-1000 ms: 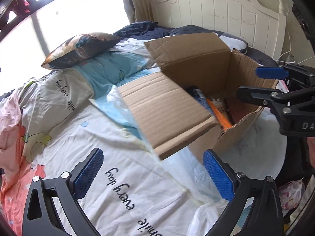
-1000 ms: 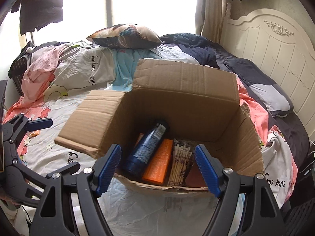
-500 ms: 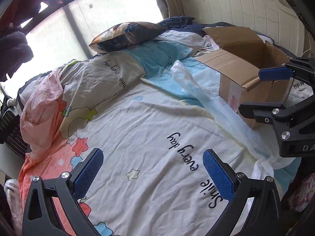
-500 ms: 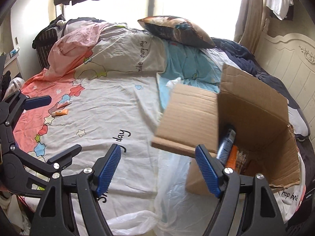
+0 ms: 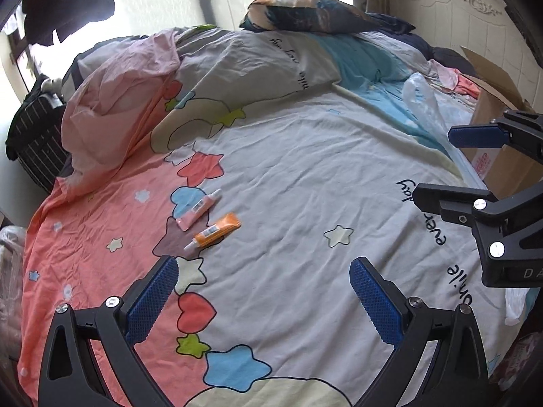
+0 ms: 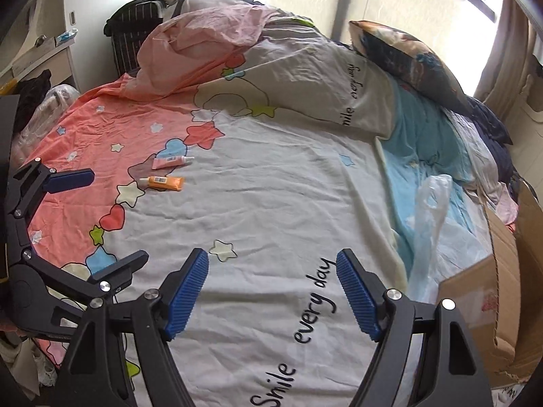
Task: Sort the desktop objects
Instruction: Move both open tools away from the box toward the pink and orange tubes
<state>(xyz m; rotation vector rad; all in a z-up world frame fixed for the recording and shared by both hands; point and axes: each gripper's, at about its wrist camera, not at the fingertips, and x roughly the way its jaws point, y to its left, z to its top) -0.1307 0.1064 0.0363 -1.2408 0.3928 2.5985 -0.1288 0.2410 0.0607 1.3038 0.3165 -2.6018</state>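
Side by side on a printed bedsheet [image 5: 305,176], a pink tube [image 5: 198,209] and an orange tube [image 5: 217,230] lie just apart, both on the patterned border where the pink part of the sheet meets the white. The left gripper [image 5: 263,300] hovers near them, jaws spread wide, nothing between its blue pads [image 5: 151,300]; the tubes sit just beyond its left finger. The right gripper [image 6: 271,295] hangs over the white middle of the sheet, above the words "Smile every day", released and empty too, well apart from the tubes at far left in its view. A cardboard box [image 6: 505,271] stands at the right edge of the bed, a clear plastic bag [image 6: 429,224] crumpled just beside it. A dark patterned pillow [image 5: 315,13] rests at the far side by the window, near a white headboard [image 5: 475,10].
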